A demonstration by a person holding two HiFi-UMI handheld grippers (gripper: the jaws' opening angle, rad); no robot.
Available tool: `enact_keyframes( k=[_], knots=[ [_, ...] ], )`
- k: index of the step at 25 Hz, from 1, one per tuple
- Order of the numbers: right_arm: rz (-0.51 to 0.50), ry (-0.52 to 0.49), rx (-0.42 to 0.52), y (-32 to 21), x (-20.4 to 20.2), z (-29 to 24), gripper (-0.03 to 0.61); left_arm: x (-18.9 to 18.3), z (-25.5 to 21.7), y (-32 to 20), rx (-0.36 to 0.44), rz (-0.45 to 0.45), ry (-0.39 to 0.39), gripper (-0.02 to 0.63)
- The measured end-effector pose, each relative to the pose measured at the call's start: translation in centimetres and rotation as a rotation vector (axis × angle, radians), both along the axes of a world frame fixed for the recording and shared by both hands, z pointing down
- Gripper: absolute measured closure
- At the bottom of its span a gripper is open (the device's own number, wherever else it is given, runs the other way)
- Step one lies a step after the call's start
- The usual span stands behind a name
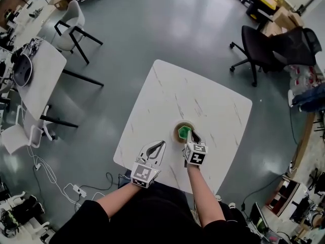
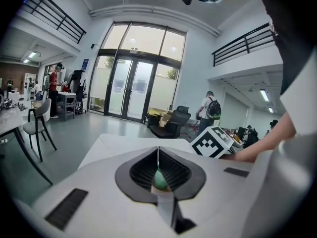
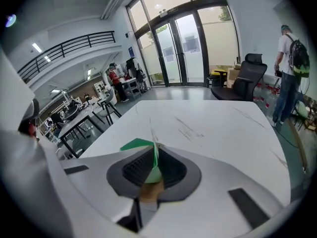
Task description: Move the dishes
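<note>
A small green dish point(image 1: 184, 132) hangs just over a round tan dish point(image 1: 177, 127) on the white marble table point(image 1: 213, 105). My right gripper point(image 1: 189, 136) is shut on the green dish's near rim. In the right gripper view the green dish point(image 3: 141, 145) stands on edge, pinched between the jaws of the right gripper point(image 3: 155, 158); the tan dish is hidden there. My left gripper point(image 1: 155, 150) rests low over the table's near left part, jaws pressed together, apart from both dishes. In the left gripper view the left gripper point(image 2: 158, 163) shows only a thin seam.
A black office chair point(image 1: 264, 47) stands beyond the table's far right corner, and a white chair point(image 1: 73, 22) and another table point(image 1: 38, 75) at the left. Cables point(image 1: 51, 174) lie on the floor near left. People point(image 2: 208, 114) stand far off by the glass doors.
</note>
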State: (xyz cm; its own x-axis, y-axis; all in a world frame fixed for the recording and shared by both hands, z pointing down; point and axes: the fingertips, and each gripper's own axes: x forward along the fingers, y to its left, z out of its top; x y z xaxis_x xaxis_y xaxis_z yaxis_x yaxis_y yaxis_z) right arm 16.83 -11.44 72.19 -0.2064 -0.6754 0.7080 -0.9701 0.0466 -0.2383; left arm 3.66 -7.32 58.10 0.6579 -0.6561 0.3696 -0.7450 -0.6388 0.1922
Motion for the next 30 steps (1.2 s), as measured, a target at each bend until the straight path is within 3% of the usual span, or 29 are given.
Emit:
enact_keyframes(
  k=[6, 14, 22, 30],
  knots=[
    [0.01, 0.051, -0.014, 0.5, 0.2, -0.6, 0.543, -0.8, 0.3, 0.0, 0.0, 0.031, 0.007, 0.595],
    [0.041, 0.053, 0.058, 0.6, -0.4, -5.6, 0.546, -3.7, -0.2, -0.2, 0.004, 0.027, 0.036, 0.595],
    [0.022, 0.017, 0.096, 0.6, -6.2, -8.7, 0.546, -8.9, -1.0, -0.7, 0.015, 0.031, 0.038, 0.595],
    [-0.024, -0.009, 0.037, 0.9, -15.0, -5.6, 0.546, -14.3, -1.4, -1.4, 0.017, 0.039, 0.052, 0.595]
  ],
)
